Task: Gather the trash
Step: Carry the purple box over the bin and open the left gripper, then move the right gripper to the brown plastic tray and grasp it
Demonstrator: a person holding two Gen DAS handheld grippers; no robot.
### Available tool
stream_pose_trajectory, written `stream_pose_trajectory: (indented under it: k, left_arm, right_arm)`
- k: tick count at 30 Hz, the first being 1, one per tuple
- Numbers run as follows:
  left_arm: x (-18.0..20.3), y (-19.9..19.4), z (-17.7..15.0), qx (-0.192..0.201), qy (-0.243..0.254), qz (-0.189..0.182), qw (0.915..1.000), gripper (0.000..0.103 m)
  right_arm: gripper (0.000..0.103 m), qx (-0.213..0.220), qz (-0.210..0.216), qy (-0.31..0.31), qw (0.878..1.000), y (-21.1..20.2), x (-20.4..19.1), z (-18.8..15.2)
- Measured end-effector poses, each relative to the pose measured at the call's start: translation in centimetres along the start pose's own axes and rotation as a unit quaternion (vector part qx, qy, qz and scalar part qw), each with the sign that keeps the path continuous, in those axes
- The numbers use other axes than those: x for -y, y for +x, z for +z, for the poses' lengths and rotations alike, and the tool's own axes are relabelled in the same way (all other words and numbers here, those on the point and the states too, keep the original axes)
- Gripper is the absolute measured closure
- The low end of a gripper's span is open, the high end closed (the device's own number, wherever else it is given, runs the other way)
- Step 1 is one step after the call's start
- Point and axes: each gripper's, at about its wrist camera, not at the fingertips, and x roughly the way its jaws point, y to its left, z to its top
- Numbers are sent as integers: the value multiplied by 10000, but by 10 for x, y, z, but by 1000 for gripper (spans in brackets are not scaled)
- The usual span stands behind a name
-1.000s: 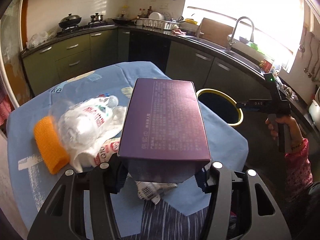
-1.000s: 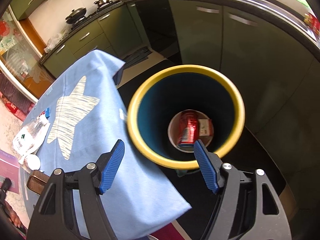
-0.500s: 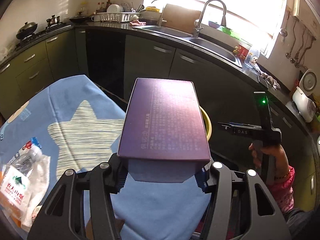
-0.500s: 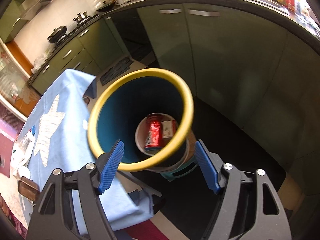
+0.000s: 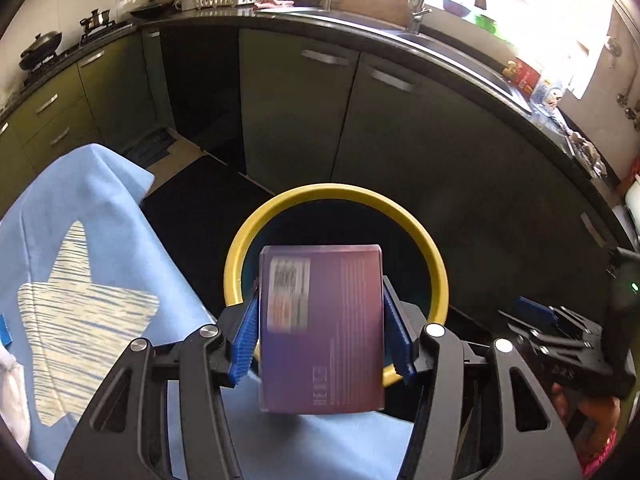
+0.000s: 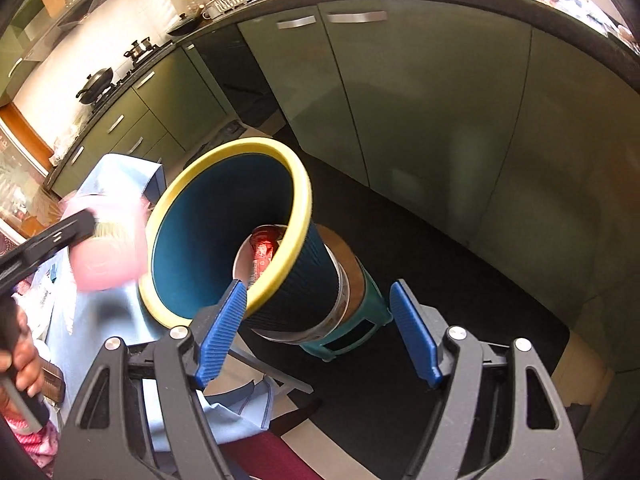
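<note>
Gripping a flat purple cardboard box between ribbed blue pads, the left gripper holds it over the round, yellow-rimmed bin (dark ridged outer wall), right of the blue tablecloth. The right gripper gapes empty near the bin, a red can inside.

matt purple cardboard box, ribbed plastic bin.

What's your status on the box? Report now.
Left gripper jaws clamped on purple box, over yellow-rimmed bin. Right gripper jaws open, empty, beside bin. Nothing blocking the bin's mouth.
</note>
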Motion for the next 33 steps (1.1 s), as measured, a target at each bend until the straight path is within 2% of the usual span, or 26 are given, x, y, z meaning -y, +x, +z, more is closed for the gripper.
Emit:
stream_pose_trajectory:
  k: [4,5,7,9,14,17,20,23,26,30,33]
  left_arm:
    - [-3,9,6,104,-74,216,9997,46]
    - [-3,7,7,136,-82,222,9996,43]
    - [-5,0,7,238,-88,234,9994,30]
    - [-6,-11,6,322,-81,230,9992,27]
    - [-16,-62,-1,676,-194,-82,9975,27]
    - [-28,-104,-14,997,-165,-101,9948,20]
    - [-56,-148,-34,1298,-205,85,9913,16]
    - [-91,-177,-56,1426,-315,291,9889,14]
    - [-136,-213,-83,1617,-549,695,9829,12]
    - [-187,-246,-117,1917,-844,1365,9682,10]
    - [-224,-260,-142,2014,-1101,1668,9589,10]
  right_arm:
    - [32,-10,0,-36,10000,1,-3,0]
    - [32,-11,3,-50,10000,1,-4,0]
    - [32,-20,10,-73,10000,2,-5,1]
    - [32,-23,27,-95,9999,3,-8,2]
    - [32,-84,67,-209,9997,6,-21,-1]
    - [32,-79,58,-285,9995,5,-29,-1]
    - [31,-82,57,-390,9992,3,-40,-1]
    - [31,-123,105,-556,9983,2,-55,-5]
    - [31,-189,166,-840,9961,1,-80,-12]
    - [31,-298,277,-1338,9902,3,-127,-26]
    - [31,-364,542,-1781,9818,-1,-168,-41]
